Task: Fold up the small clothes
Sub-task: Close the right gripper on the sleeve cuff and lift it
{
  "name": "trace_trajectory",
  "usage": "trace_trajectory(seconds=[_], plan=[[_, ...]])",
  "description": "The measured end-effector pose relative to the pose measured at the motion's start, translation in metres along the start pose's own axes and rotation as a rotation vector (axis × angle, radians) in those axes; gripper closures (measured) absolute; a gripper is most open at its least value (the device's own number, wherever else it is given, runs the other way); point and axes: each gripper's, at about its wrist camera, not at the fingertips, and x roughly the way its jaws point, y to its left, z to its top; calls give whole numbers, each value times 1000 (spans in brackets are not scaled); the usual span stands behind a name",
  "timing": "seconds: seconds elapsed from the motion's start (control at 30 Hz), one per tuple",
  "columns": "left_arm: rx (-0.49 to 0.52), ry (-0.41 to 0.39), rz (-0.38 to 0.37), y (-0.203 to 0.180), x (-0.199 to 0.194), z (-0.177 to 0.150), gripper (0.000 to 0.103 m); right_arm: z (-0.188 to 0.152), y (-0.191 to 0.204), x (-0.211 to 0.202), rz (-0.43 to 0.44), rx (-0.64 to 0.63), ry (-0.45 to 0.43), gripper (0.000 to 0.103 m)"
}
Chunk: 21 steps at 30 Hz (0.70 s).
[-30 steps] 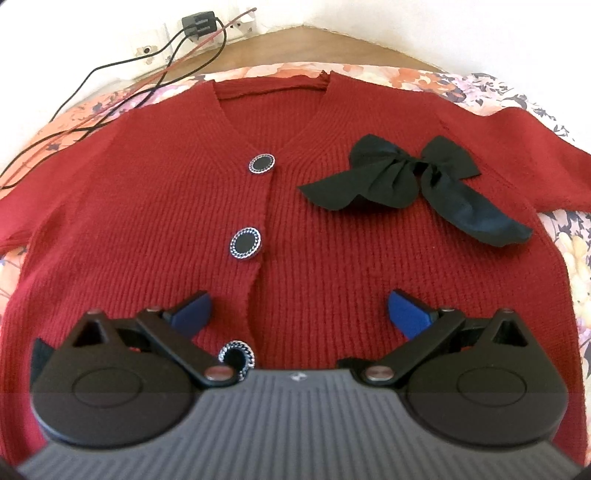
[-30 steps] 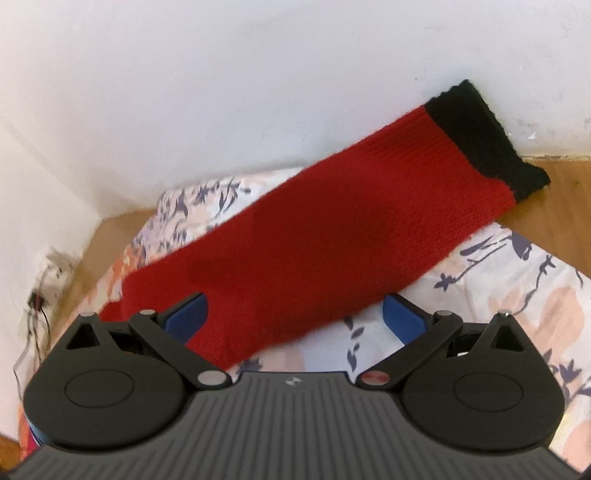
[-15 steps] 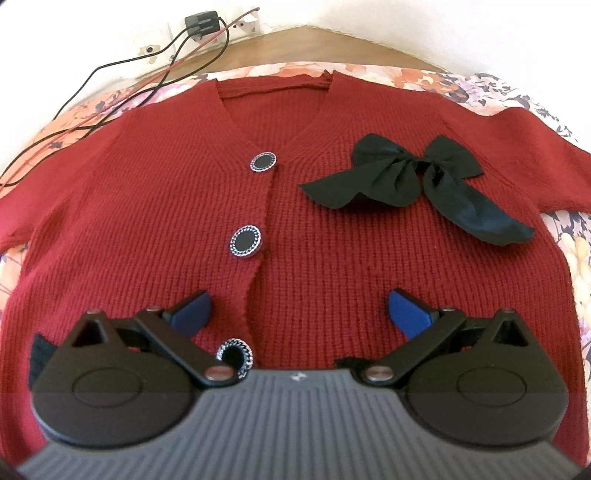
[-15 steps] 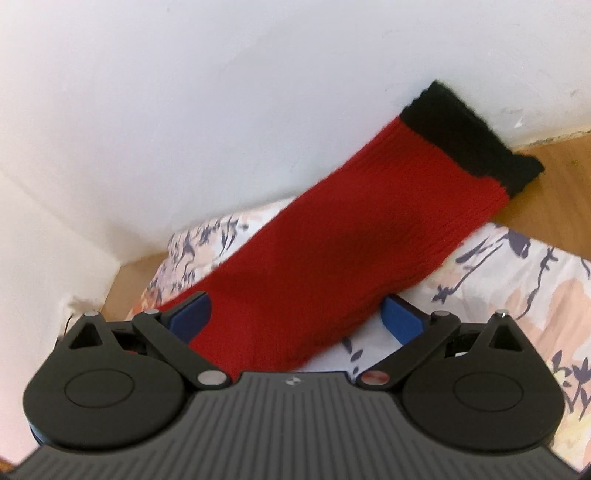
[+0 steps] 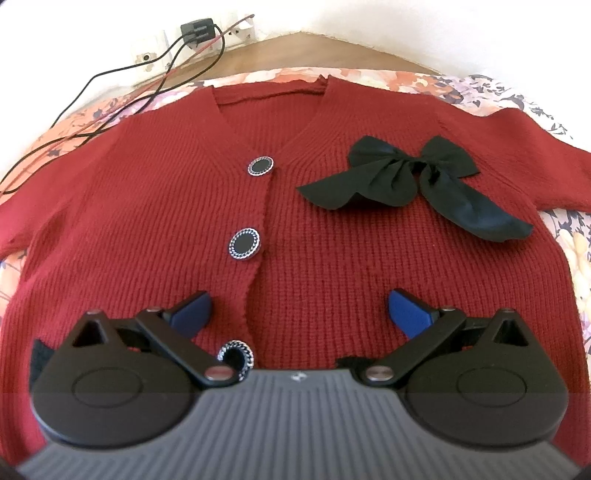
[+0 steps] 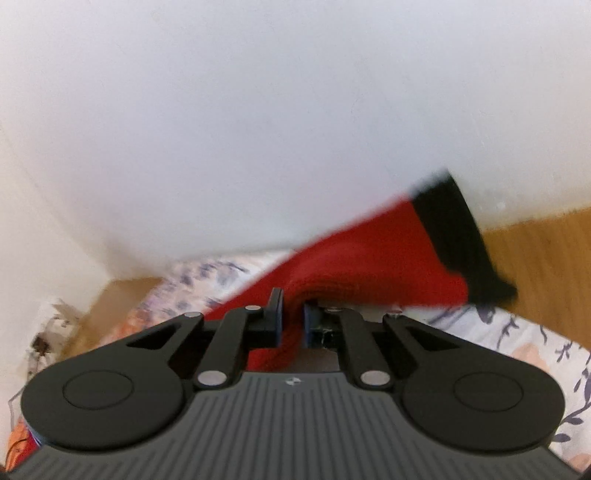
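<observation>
A floral bedsheet (image 5: 436,79) is covering the surface, with wooden floor (image 6: 546,251) and a white wall (image 6: 258,110) showing beyond its edge. A red knit cardigan (image 5: 369,258) is lying flat and face up on the sheet, its V-neck pointing toward the wall and its front buttoned. One sleeve (image 6: 369,258) of the cardigan, ending in a black cuff (image 6: 454,229), is being lifted off the sheet; the right wrist view is blurred, so the knit detail there is hard to read. The right gripper (image 6: 292,325) is pinching a fold of that red sleeve between its blue pads, jaws drawn nearly together on the fabric. The left gripper (image 5: 299,312) is hovering over the lower front of the cardigan with its jaws spread wide and nothing between them. A black ribbon bow (image 5: 406,177) is sitting on one side of the chest, tails trailing outward. Black cables (image 5: 110,110) are running from a wall socket (image 5: 199,29) across the sheet's far corner. Three round black buttons with silver rims are lining the placket: the top button (image 5: 260,166) by the neck, the middle button (image 5: 244,244) below it, and a third button (image 5: 236,356) partly hidden behind the left gripper's linkage.
</observation>
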Motion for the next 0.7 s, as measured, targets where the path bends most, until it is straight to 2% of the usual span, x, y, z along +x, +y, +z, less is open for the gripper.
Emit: trace_trajectory(seconds=[0.1, 0.33, 0.47, 0.7], plan=[[4, -12, -2, -1, -1, -2, 0, 6, 14, -10, 56, 46, 0, 93], [17, 1, -21, 2, -4, 2, 0, 5, 50, -30, 170, 32, -6, 93], [33, 8, -39, 4, -9, 5, 0, 0, 73, -37, 204, 4, -13, 93], [17, -25, -83, 13, -25, 8, 0, -8, 116, -51, 240, -83, -35, 93]])
